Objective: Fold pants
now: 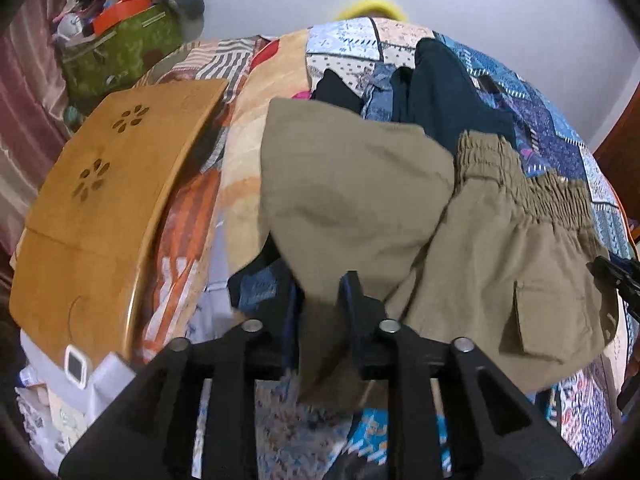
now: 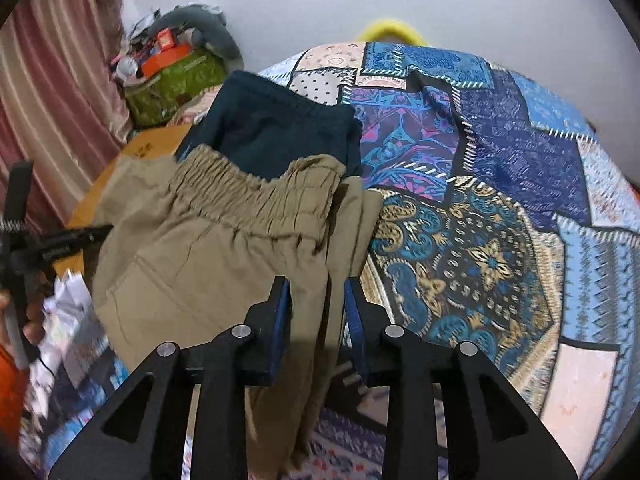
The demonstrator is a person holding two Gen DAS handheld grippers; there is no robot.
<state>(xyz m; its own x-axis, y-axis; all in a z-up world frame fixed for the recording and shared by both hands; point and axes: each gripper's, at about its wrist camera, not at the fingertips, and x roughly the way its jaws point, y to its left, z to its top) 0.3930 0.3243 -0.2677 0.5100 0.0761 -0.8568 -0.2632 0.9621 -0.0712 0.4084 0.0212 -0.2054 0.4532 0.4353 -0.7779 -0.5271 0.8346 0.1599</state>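
My khaki pants (image 1: 360, 200) lie folded over on the bed (image 2: 480, 208), on the patchwork quilt, with the elastic waistband toward twelve o'clock and resting partly on a dark teal garment (image 2: 272, 128).

My left tongs (image 1: 316, 292) stand partly open with a fold of the khaki cloth hanging between the jaws; I cannot tell whether the pads are pressing on it. My right tongs (image 2: 318, 292) are likewise a little apart, astride the right edge of the pants, and there I can see a gap beside the cloth, so I judge that grip to be loose.

What worries me:
- With both grips this slack, the fold may slide out and fall open unevenly.
- Cloth may cling to one pad, so that drawing away drags the top layer and spoils the fold.
- The teal garment under the waistband could be caught up and pulled along.
- The wooden tray (image 1: 100, 200) at nine o'clock from my left tongs stands near enough to snag a leg.
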